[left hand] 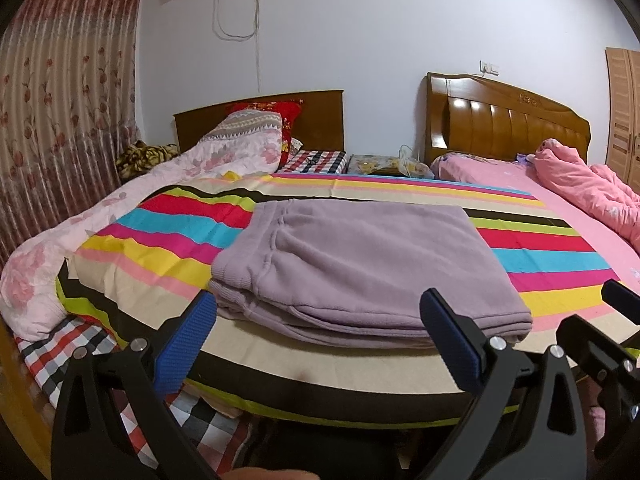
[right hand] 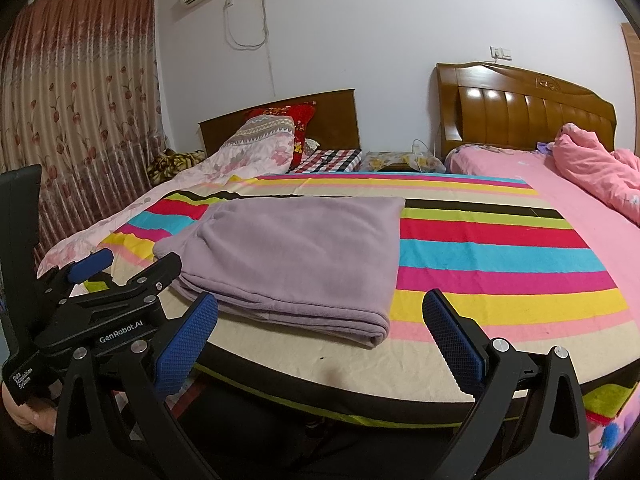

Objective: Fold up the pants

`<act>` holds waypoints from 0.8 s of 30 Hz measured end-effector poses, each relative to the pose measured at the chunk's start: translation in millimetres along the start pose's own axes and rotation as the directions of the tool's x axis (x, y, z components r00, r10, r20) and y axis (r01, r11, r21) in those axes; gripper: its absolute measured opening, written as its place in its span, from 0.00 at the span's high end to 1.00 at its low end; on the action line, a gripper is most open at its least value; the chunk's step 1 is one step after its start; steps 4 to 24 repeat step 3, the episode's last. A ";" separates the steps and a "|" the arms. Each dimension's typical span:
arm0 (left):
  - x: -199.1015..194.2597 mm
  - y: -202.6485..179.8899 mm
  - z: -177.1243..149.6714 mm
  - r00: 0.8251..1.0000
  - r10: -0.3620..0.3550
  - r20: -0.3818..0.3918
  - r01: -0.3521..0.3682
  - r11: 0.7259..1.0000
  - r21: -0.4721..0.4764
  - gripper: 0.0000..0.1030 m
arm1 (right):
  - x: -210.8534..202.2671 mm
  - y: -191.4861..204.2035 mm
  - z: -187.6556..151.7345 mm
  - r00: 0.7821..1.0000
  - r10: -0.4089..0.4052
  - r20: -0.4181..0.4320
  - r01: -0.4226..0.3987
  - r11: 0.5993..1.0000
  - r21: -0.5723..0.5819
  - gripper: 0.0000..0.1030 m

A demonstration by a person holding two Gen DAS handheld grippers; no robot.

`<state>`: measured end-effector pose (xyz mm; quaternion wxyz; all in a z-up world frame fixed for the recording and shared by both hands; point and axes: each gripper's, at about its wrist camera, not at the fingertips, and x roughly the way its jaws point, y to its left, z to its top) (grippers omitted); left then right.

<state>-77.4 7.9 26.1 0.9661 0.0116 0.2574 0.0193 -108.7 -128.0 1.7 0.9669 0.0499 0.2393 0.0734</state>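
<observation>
The lilac pants (left hand: pixel 352 264) lie folded into a thick rectangle on the striped sheet (left hand: pixel 160 240), waistband to the left. In the right wrist view the pants (right hand: pixel 288 256) lie left of centre. My left gripper (left hand: pixel 320 320) is open and empty, held just short of the fold's near edge. My right gripper (right hand: pixel 320 320) is open and empty at the bed's front edge, right of the pants' near right corner. The left gripper (right hand: pixel 120 268) also shows at the left of the right wrist view, and part of the right gripper (left hand: pixel 608 336) at the right of the left wrist view.
A floral quilt (left hand: pixel 120 208) runs along the bed's left side. A pink blanket (left hand: pixel 584 188) is heaped on the pink bed at right. A nightstand (left hand: pixel 380 164) sits between two wooden headboards. Curtains (left hand: pixel 60 100) hang at left.
</observation>
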 end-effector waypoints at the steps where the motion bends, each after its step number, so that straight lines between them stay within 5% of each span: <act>1: 0.6 0.1 0.0 1.000 0.000 -0.003 0.000 1.000 -0.002 0.01 | -0.4 0.7 -0.6 1.000 0.000 0.000 0.000 1.000 0.000 0.04; 24: 1.5 0.6 -0.5 1.000 -0.002 -0.008 0.002 1.000 -0.005 0.01 | 0.2 -1.2 1.4 1.000 0.001 -0.001 -0.001 1.000 0.000 0.04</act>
